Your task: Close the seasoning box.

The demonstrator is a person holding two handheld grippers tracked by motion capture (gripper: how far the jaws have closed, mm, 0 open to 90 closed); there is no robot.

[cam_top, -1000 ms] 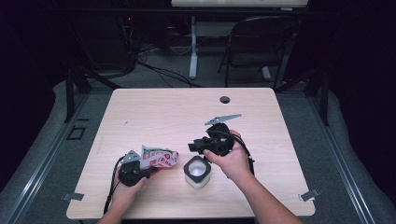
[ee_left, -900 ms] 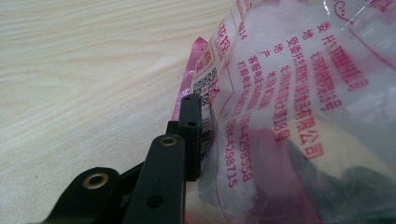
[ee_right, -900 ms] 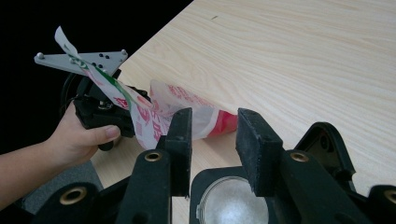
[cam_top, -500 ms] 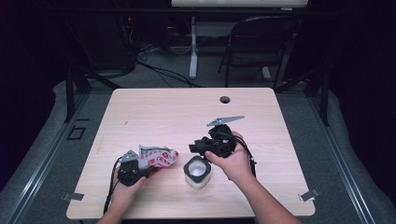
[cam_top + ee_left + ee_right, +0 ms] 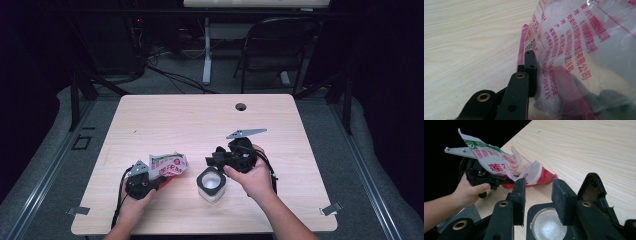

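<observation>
So far my left tool (image 5: 159, 181) has just clamped the bag (image 5: 167, 164); right tool (image 5: 212, 161), half-wide (opening), hovers over the jar (image 5: 210, 184), pouring undone.

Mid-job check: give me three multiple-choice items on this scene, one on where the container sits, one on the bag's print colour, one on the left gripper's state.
1. Where does the black-rimmed container stand?
A. on the table between the two hands
B. at the table's far edge by the round hole
C. on the floor

2. What colour is most of the print on the plastic bag?
A. blue
B. red
C. yellow

3. What is the left gripper doing?
A. lying open on the table
B. clamped on the container
C. clamped on the bag

Key: 1 A, since the high view shows it on the table between the hands, just under the right gripper. 2 B, since the left gripper view shows red lettering. 3 C, since its jaws pinch the bag's edge and have just been closing.
</observation>
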